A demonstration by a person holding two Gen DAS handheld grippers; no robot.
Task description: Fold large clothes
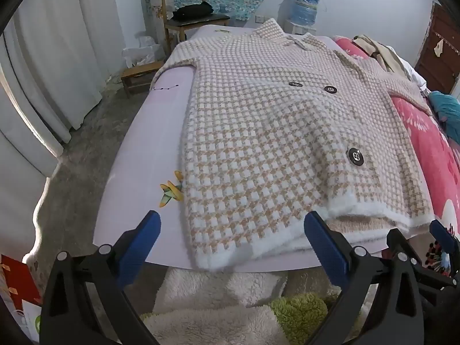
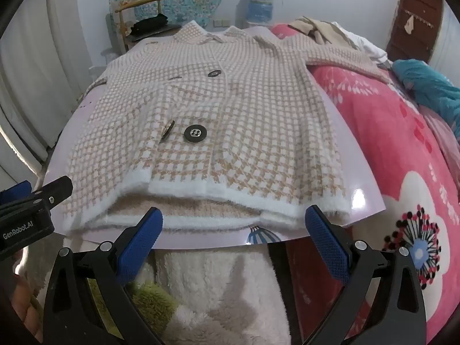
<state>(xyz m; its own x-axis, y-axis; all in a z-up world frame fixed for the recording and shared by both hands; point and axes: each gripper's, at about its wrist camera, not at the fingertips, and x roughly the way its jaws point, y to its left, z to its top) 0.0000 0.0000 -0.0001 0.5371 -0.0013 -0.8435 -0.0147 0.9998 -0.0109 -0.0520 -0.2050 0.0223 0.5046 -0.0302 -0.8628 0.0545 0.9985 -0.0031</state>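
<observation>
Fingers [image 1: 146, 233] of both grippers spread wide, empty, just short of the checked coat [image 1: 273, 132] on the lilac board [image 1: 149, 143].

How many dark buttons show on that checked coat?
4. On the fluffy beige-and-white checked coat: two round dark buttons near its middle, two nearer the hem, one tilted on edge. Others may be hidden.
</observation>
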